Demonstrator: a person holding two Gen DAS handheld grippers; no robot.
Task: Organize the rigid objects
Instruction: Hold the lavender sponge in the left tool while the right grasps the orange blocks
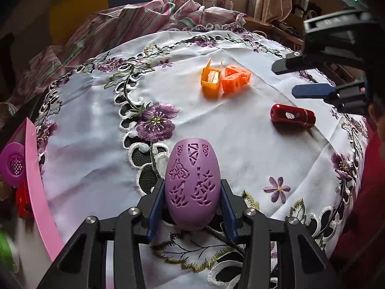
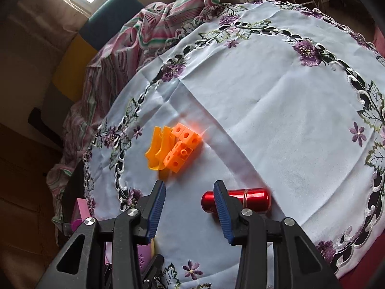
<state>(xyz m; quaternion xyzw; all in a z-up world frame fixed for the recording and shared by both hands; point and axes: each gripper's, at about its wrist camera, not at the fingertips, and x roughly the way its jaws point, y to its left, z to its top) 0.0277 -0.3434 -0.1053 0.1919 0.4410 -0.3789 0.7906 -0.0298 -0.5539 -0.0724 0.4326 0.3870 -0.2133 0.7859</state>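
My left gripper (image 1: 192, 190) is shut on a purple carved egg-shaped shell (image 1: 192, 185), held just above the embroidered white tablecloth (image 1: 228, 120). A red metal cylinder (image 1: 292, 116) lies on its side at the right; in the right wrist view it (image 2: 250, 198) lies just past my right fingertip. A yellow-orange open box piece (image 1: 211, 79) and an orange holed block (image 1: 237, 78) sit together at the far middle; they also show in the right wrist view (image 2: 157, 153) (image 2: 181, 148). My right gripper (image 2: 190, 187) is open and empty, hovering above the cloth; in the left wrist view it (image 1: 286, 78) hangs above the red cylinder.
A pink bin (image 1: 36, 180) at the left edge holds a purple strainer-like piece (image 1: 14, 163) and a red item (image 1: 22, 202). Striped pink bedding (image 1: 134, 19) is piled beyond the cloth. A person in red (image 1: 368, 192) is at the right.
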